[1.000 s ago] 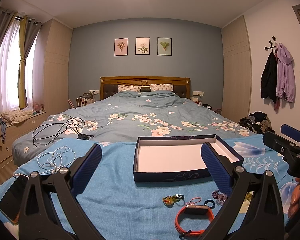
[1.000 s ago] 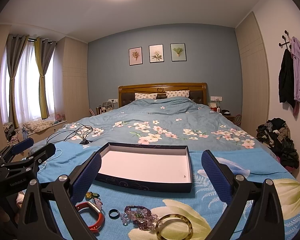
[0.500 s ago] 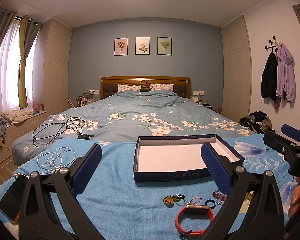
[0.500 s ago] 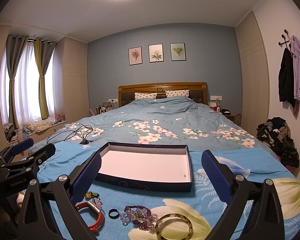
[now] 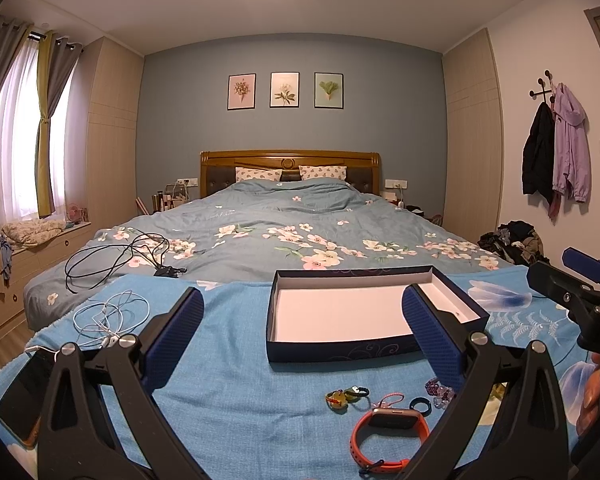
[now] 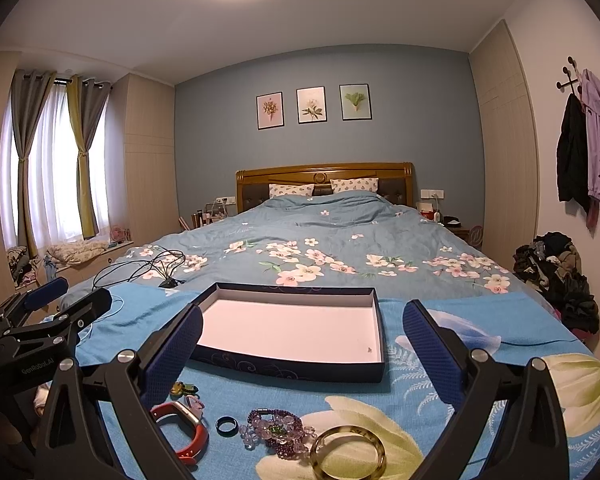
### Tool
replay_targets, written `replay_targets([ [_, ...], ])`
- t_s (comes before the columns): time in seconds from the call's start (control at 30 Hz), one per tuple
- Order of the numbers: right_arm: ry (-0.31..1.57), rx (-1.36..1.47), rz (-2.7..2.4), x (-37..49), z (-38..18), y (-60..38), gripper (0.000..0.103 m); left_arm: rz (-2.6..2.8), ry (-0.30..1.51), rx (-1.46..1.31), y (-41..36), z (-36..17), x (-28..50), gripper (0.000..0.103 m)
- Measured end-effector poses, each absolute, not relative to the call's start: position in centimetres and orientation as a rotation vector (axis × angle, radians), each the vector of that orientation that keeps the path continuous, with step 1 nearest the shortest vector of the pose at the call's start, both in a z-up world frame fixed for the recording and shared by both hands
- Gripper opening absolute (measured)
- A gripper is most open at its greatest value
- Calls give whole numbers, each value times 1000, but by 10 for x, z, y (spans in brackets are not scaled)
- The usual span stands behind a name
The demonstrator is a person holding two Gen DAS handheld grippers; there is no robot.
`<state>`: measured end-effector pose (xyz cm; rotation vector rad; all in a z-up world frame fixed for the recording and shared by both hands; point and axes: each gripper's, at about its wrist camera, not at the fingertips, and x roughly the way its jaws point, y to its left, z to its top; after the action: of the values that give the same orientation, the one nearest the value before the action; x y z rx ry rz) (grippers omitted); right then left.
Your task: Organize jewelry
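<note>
A dark blue box (image 5: 340, 350) (image 6: 284, 368) with a bare white floor lies on the blue cloth at the foot of the bed. In front of it lie an orange watch (image 5: 388, 436) (image 6: 180, 428), a black ring (image 5: 420, 405) (image 6: 227, 426), a small green and yellow charm (image 5: 338, 398) (image 6: 182, 389), a purple bead bracelet (image 6: 278, 432) (image 5: 440, 388) and an amber bangle (image 6: 348, 452). My left gripper (image 5: 302, 338) hovers open above the cloth, left of the box. My right gripper (image 6: 302, 346) stands open over the box's near edge. Both hold nothing.
White earphone cable (image 5: 108, 316) and a dark phone (image 5: 24, 392) lie on the cloth at the left. Black cables (image 5: 116, 256) sprawl on the floral duvet behind. A pile of clothes (image 6: 556, 276) sits on the floor at the right.
</note>
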<state>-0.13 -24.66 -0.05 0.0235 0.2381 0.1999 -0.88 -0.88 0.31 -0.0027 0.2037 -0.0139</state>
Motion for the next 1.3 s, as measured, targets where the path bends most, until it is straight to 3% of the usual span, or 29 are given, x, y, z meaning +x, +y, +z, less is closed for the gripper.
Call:
replay_targets([
  [0.23, 276, 1, 205, 1, -5, -247, 97, -45, 251, 0, -7, -2, 0, 98],
  [0.53, 553, -33, 198, 22, -40, -272, 96, -142, 450, 40, 2, -28, 29, 98],
  [0.73, 721, -83, 221, 26, -68, -279, 72, -231, 569, 124, -14, -54, 39, 96],
  [0.8, 766, -76, 235, 29, -74, -285, 58, -258, 622, 160, -22, -64, 45, 83],
  [0.9, 822, -51, 235, 36, -84, -291, 39, -279, 668, 194, -31, -70, 48, 77],
  [1.13, 875, -26, 259, 51, -91, -291, 32, -342, 794, 197, -43, -87, 58, 50],
  [1.2, 878, -42, 255, 54, -91, -291, 23, -360, 832, 177, -42, -89, 60, 37],
  [1.3, 881, -51, 258, 57, -90, -292, 15, -379, 865, 153, -39, -93, 63, 29],
])
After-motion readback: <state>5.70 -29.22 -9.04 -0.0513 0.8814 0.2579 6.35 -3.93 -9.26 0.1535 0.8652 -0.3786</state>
